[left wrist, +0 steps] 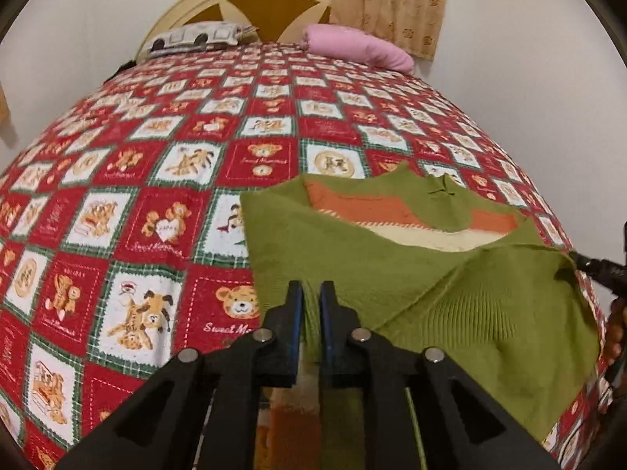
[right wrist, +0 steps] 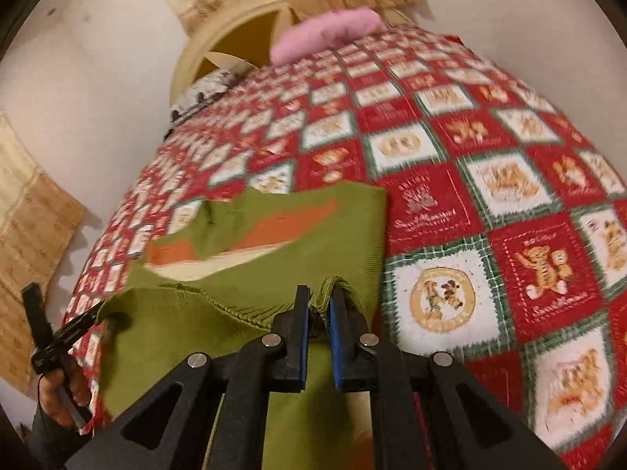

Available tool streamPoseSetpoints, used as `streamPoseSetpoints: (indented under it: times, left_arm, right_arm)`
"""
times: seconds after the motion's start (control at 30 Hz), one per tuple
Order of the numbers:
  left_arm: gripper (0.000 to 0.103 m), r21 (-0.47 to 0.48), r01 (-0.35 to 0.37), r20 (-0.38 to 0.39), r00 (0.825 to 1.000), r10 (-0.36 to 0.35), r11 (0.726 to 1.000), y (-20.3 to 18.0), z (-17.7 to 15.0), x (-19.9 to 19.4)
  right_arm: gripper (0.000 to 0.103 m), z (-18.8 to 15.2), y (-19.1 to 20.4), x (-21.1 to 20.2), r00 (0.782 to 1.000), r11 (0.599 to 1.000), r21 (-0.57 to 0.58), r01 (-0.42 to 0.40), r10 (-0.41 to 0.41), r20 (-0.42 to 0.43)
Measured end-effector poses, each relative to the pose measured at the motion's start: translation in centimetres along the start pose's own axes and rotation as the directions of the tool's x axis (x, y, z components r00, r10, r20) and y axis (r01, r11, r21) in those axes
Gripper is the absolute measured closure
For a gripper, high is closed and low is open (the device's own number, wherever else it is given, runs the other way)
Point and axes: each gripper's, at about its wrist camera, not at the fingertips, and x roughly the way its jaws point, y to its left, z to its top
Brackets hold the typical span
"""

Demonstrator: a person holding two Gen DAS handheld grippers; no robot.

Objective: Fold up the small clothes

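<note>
- I am folding the green sweater (left wrist: 411,274) on the bedspread (left wrist: 156,203) — its near half is lifting off the bed while the far half, with orange and cream stripes showing, is lying flat.
- My left gripper (left wrist: 311,293) is pinching the sweater's near edge; the jaws are standing almost together with a ridge of green knit caught between the blue pads.
- My right gripper (right wrist: 319,301) is doing the same at the ribbed hem corner, jaws nearly together with the fabric bunched between them.
- I am judging this as the carry-over step: the near half is being brought toward the sweater's far edge.
- The next move is calling for both corners to travel level and together, so the hem is landing square on the far edge — then letting go.
- Beyond the sweater, the bedspread is running open toward the pink pillow (left wrist: 352,47) and the headboard (left wrist: 243,0); plenty of room there.
- Nearest me, the sweater is hanging over the bed's edge, so I am watching it for sliding off.
</note>
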Motion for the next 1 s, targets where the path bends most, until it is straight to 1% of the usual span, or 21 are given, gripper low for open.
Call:
streamPoseSetpoints:
  times: [0.03,0.07,0.1,0.13,0.17,0.23,0.3,0.37,0.5,0.57,0.6,0.7,0.73,0.77,0.8,0.83,0.87,0.9,0.93,1.0]
  left_arm:
    - [0.075,-0.004,-0.002,0.013,1.000,0.002,1.000,0.0,0.0,-0.4]
    - [0.057,-0.001,-0.015,0.037,0.999,0.016,1.000,0.2,-0.1,-1.3]
    - [0.048,0.005,-0.029,0.055,0.998,0.028,1.000,0.4,-0.2,-2.0]
    - [0.036,0.014,-0.039,0.078,0.996,0.038,0.999,0.6,-0.3,-2.6]
    - [0.035,0.023,-0.047,0.097,0.994,0.044,0.999,0.8,-0.3,-3.1]
    - [0.035,0.046,-0.057,0.105,0.993,0.052,0.997,1.1,-0.2,-3.5]
    - [0.035,0.065,-0.041,0.104,0.994,0.034,0.997,1.3,0.1,-3.3]
    - [0.034,0.105,-0.022,0.084,0.996,0.013,0.994,0.8,0.1,-2.6]
    - [0.034,0.182,-0.019,0.047,0.999,0.011,0.983,-1.1,0.2,-0.1]
    - [0.035,0.194,0.000,0.029,1.000,-0.006,0.981,-1.9,0.3,0.8]
    - [0.035,0.201,0.004,0.019,1.000,-0.008,0.980,-2.2,0.3,1.2]
    - [0.047,0.239,0.007,-0.011,1.000,-0.005,0.971,-3.3,0.0,2.3]
    - [0.056,0.250,0.000,-0.030,1.000,0.008,0.968,-3.5,-0.1,2.7]
    - [0.075,0.255,-0.017,-0.051,0.998,0.031,0.967,-3.6,-0.3,3.3]
    - [0.085,0.252,-0.007,-0.057,0.998,0.021,0.968,-3.5,-0.4,3.4]
    - [0.095,0.255,0.000,-0.054,0.998,0.014,0.967,-3.5,-0.5,3.2]
    - [0.097,0.265,-0.005,-0.043,0.999,0.017,0.964,-3.6,-0.5,2.7]
    - [0.097,0.268,-0.010,-0.025,1.000,0.017,0.964,-3.6,-0.5,2.1]
    - [0.097,0.269,-0.017,-0.001,1.000,0.018,0.963,-3.6,-0.4,1.3]
    - [0.097,0.268,-0.037,0.047,0.999,0.025,0.963,-3.5,0.2,-0.3]
  right_arm:
    - [0.089,0.1,-0.4,0.4,1.000,1.000,0.010,-0.007,0.007,-0.003]
    - [0.079,0.2,-0.7,0.4,1.000,1.000,0.020,-0.002,0.002,0.010]
    - [0.072,0.2,-0.8,0.2,1.000,1.000,0.020,0.008,-0.009,0.021]
    - [0.057,0.1,-1.0,-0.2,0.999,1.000,0.017,0.018,-0.019,0.032]
    - [0.050,0.1,-1.1,-0.8,0.998,1.000,0.012,0.023,-0.023,0.052]
    - [0.050,0.1,-1.2,-1.7,0.996,0.999,-0.004,0.041,-0.041,0.084]
    - [0.050,0.2,-1.4,-1.9,0.995,0.999,-0.011,0.043,-0.042,0.085]
    - [0.050,0.3,-1.6,-2.0,0.997,1.000,-0.012,0.029,-0.028,0.075]
    - [0.050,0.1,-1.5,-1.4,0.999,0.998,-0.044,0.035,-0.033,0.041]
    - [0.050,0.0,-1.4,-1.0,0.999,0.998,-0.057,0.037,-0.036,0.024]
    - [0.050,-0.1,-1.4,-0.8,0.999,0.997,-0.063,0.038,-0.037,0.017]
    - [0.050,-0.2,-0.7,0.1,0.999,0.993,-0.112,0.048,-0.050,-0.021]
    - [0.050,-0.3,-0.4,0.7,0.997,0.989,-0.136,0.056,-0.063,-0.043]
    - [0.050,-0.4,-0.3,1.2,0.995,0.986,-0.151,0.064,-0.074,-0.060]
    - [0.050,-0.5,-0.3,1.6,0.994,0.984,-0.164,0.071,-0.084,-0.076]
    - [0.060,-0.7,-0.1,2.0,0.991,0.981,-0.179,0.079,-0.097,-0.091]
    - [0.095,-0.9,0.1,2.2,0.990,0.977,-0.196,0.082,-0.103,-0.099]
    - [0.095,-1.2,0.4,2.2,0.990,0.976,-0.206,0.075,-0.098,-0.105]
    - [0.097,-1.3,0.6,1.6,0.991,0.972,-0.219,0.087,-0.107,-0.082]
    - [0.098,-1.3,1.4,-0.2,0.995,0.965,-0.247,0.092,-0.101,-0.021]
